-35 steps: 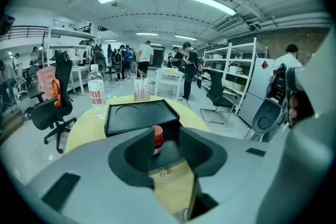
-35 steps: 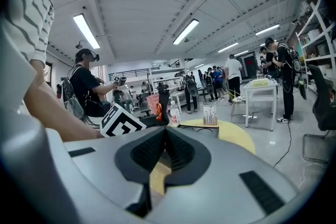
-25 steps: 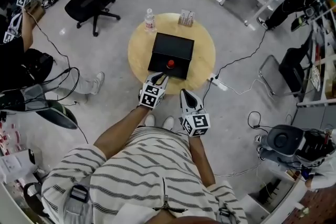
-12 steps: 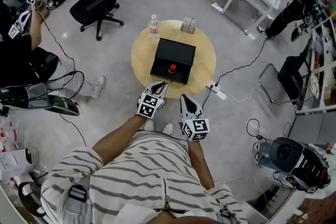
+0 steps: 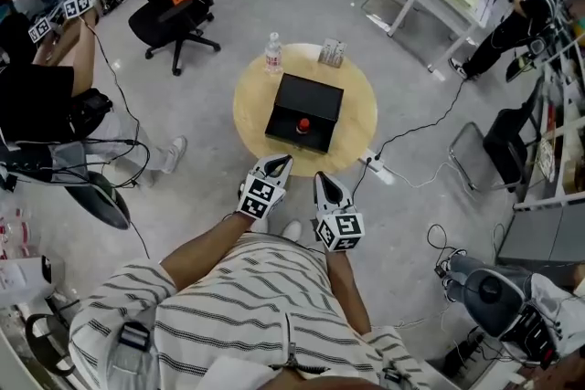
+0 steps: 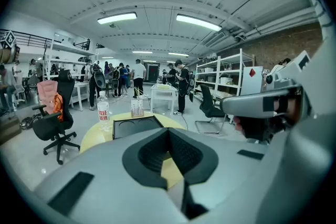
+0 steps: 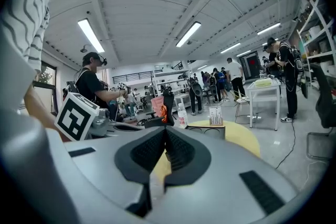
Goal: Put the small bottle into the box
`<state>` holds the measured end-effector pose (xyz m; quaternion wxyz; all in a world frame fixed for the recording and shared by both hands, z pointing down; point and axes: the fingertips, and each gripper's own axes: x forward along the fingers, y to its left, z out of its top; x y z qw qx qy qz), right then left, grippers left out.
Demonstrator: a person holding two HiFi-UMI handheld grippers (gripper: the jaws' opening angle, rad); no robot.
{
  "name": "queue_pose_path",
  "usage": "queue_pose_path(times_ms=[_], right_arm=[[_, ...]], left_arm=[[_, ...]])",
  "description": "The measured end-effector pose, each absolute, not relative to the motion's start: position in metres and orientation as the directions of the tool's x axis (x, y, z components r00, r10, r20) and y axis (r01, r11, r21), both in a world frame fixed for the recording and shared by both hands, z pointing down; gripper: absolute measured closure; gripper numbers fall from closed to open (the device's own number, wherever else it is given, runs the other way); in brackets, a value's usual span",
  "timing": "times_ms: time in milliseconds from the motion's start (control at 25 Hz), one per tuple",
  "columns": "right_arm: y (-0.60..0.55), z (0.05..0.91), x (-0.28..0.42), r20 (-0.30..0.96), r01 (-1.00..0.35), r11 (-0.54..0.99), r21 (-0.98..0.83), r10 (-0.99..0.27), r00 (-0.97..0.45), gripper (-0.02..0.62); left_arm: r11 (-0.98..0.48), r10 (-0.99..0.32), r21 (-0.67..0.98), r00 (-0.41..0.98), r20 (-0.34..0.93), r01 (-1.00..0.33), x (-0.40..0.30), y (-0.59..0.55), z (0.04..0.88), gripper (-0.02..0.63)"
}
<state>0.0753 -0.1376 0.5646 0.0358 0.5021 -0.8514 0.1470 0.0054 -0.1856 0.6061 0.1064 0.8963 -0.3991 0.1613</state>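
Left claw has just gone fully together with nothing between its pads; its own view shows only yellow worktop through the notch. A second ago it was half apart, with its tip at the near edge of the black box. Right claw is also together and empty.

Both claws now sit at lower centre of the head view, over bare floor and well apart from the round worktop. A second ago they were right at its near rim. The person has backed off, and the worktop sits higher in the frame than before.

Small bottle: I take the red-topped item to be it. It lies inside the box near the front wall, at centre frame, but it's too small to confirm its shape. It was there a second ago too and hasn't shifted relative to the box.

The water bottle and the small rack stand at the far rim of the worktop, placed as before.

My read: release done, hands pulling away, placement looks complete. Neither claw is positioned for another grasp.
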Motion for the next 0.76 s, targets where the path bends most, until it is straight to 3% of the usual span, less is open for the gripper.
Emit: queue_pose_path(times_ms=[760], right_arm=[[-0.138, 0.557, 0.083, 0.198, -0.888, 0.415, -0.197, -0.871, -0.451, 0.577]], left_arm=[[-0.648, -0.696, 0.075, 0.629, 0.346, -0.758, -0.012, -0.174, 0.587, 0.584]])
